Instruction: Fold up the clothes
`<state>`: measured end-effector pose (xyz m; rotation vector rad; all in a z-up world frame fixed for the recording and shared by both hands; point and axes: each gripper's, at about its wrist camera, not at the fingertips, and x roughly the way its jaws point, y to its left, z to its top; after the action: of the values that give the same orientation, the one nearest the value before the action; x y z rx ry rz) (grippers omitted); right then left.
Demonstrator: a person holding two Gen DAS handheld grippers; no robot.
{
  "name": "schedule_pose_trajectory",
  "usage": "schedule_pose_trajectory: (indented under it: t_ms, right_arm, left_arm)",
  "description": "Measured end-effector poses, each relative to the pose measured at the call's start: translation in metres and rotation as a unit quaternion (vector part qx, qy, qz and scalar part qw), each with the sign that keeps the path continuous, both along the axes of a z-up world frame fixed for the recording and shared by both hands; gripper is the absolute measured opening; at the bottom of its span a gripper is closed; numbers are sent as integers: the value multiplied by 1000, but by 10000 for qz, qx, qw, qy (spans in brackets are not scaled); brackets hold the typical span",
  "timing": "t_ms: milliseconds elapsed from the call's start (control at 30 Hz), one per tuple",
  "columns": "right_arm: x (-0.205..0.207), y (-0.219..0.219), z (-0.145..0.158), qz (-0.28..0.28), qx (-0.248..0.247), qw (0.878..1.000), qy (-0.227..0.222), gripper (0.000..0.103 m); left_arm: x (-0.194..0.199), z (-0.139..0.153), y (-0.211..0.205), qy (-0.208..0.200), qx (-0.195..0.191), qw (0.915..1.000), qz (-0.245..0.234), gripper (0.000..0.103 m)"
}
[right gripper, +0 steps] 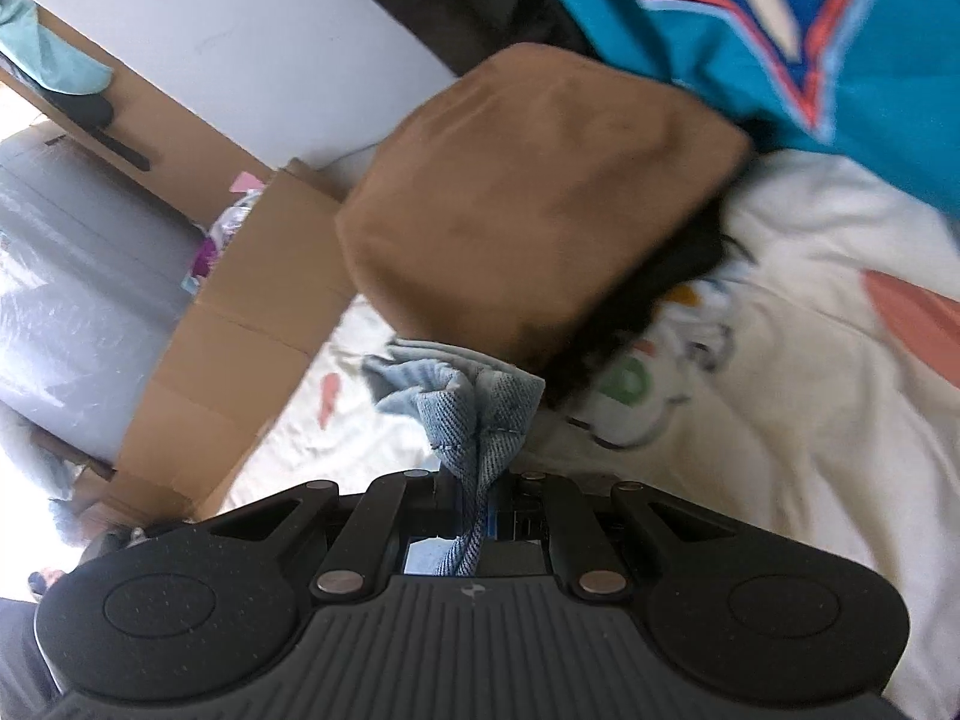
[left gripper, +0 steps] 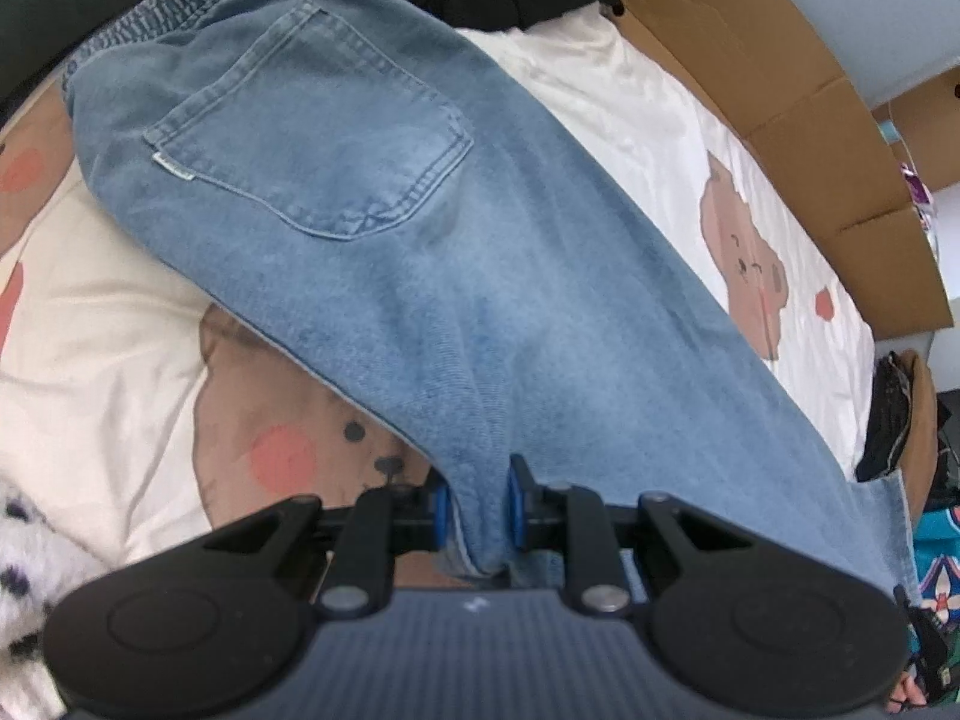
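Observation:
Light blue jeans [left gripper: 372, 192] lie stretched across a cream bedsheet with bear prints [left gripper: 660, 138], back pocket up and elastic waistband at the far upper left. My left gripper [left gripper: 478, 507] is shut on a bunched fold of the jeans near the crotch seam. My right gripper [right gripper: 480, 504] is shut on a hem end of the jeans [right gripper: 474, 408], which bunches up above the jaws. The jeans' leg runs off to the lower right in the left wrist view.
A brown folded garment [right gripper: 540, 198] lies just beyond the right gripper, with dark cloth under it and a teal patterned garment [right gripper: 780, 24] behind. A cardboard sheet [left gripper: 798, 120] lines the bed's far edge. A white fluffy item [left gripper: 30, 564] lies at the left.

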<state>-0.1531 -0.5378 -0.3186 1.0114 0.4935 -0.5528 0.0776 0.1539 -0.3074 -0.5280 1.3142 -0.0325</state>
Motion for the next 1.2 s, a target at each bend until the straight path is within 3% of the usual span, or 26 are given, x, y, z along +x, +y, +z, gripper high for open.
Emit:
schedule_pose_trajectory:
  t_ms: [267,400,867,1033,1200]
  right_arm:
    - [-46,8,-7,-111,5,9997,208,6]
    - [-65,10,-25,-236,160,9990,356,6]
    - [-67,0,-90,-458,572,9937,850,8]
    - [-75,-7,-89,-541,727,9908,1005,26]
    - [-81,-9,-79,-499,580,9904,1148,27]
  left_arm:
    - [-18,-4,-7,106,67,9998,-145,20]
    - [-20,-5,-14,195,186,9994,-212,20]
    - [-16,-20,-25,334,438,9982,-253,22]
    - [-11,-14,-29,487,679,9957,-401,30]
    - [-14,7,-16,197,838,9950,-504,37]
